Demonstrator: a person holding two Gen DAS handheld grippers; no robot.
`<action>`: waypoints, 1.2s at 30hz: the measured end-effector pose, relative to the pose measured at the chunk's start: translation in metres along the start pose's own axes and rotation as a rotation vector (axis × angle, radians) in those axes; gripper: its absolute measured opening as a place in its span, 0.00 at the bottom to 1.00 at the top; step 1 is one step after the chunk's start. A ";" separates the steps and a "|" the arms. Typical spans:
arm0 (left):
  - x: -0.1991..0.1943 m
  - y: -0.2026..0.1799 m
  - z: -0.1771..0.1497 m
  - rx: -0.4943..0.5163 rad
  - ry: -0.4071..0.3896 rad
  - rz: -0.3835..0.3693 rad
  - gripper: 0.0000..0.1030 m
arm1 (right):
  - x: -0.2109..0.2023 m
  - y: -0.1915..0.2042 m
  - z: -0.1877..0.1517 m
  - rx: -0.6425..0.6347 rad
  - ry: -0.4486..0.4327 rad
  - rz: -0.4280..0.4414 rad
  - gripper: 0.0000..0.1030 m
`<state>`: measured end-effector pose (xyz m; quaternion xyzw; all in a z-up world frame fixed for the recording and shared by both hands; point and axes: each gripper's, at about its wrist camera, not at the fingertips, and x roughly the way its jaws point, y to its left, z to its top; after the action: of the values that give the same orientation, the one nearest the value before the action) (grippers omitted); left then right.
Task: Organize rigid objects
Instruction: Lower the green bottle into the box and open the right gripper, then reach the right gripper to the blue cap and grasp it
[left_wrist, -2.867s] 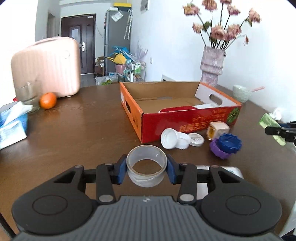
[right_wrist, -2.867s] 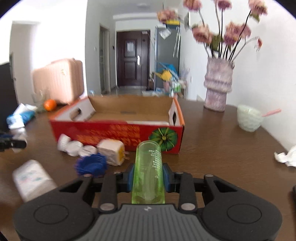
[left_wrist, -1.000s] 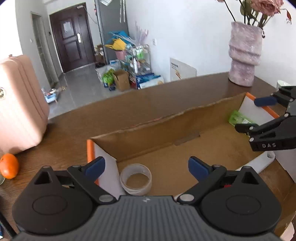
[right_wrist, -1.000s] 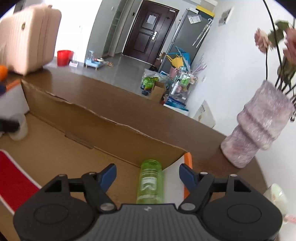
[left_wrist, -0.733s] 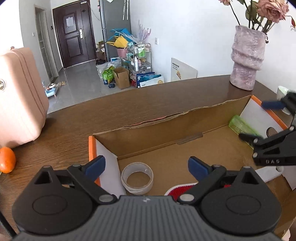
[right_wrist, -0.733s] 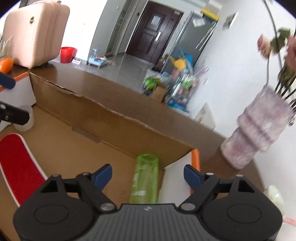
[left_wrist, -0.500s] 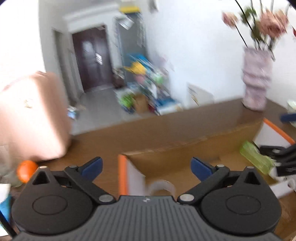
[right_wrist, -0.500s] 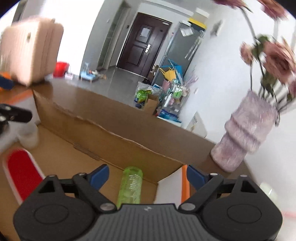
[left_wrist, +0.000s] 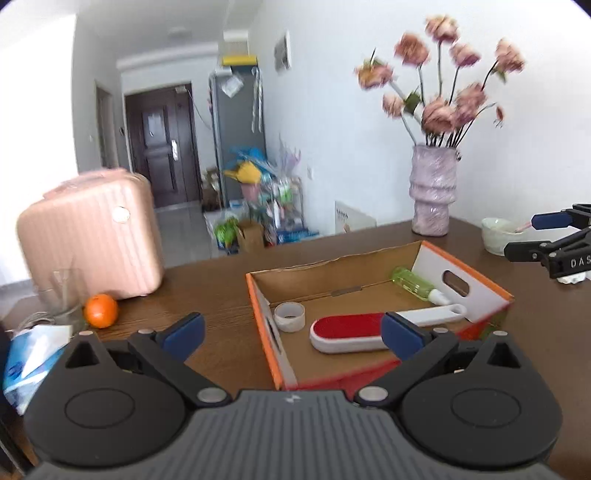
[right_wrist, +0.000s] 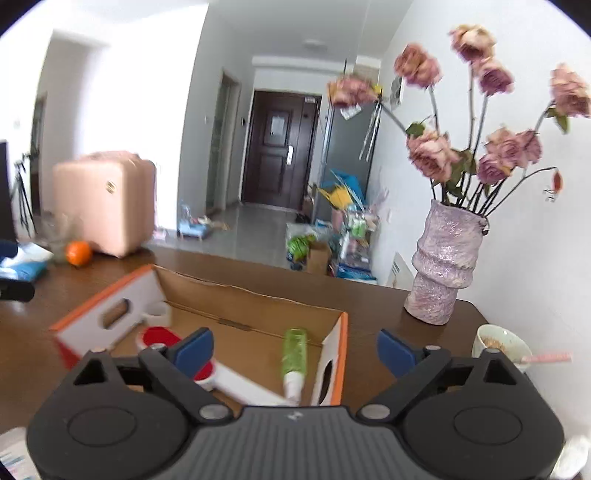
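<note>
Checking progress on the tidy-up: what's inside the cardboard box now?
Inside the cardboard box: tape roll, red lint brush with white handle, green bottle. The near end of its floor is hidden by the left tool.

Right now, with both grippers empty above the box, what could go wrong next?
The bowl and vase stand close to the right gripper; a wide swing could knock them. The bottle lies on its side in the box and might roll. The left gripper could bump the glass.
</note>
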<state>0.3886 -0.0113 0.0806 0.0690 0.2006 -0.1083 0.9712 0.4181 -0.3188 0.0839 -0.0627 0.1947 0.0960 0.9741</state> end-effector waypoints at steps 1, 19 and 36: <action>-0.013 -0.002 -0.007 -0.006 -0.020 0.002 1.00 | -0.012 0.002 -0.004 0.013 -0.011 0.003 0.94; -0.152 -0.010 -0.136 -0.205 0.136 0.051 1.00 | -0.163 0.062 -0.157 0.236 0.028 0.138 0.96; -0.086 -0.020 -0.129 -0.210 0.202 0.001 1.00 | -0.106 0.068 -0.151 0.226 0.100 0.156 0.83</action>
<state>0.2587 0.0080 -0.0033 -0.0223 0.3073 -0.0790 0.9480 0.2518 -0.2937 -0.0188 0.0579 0.2568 0.1457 0.9537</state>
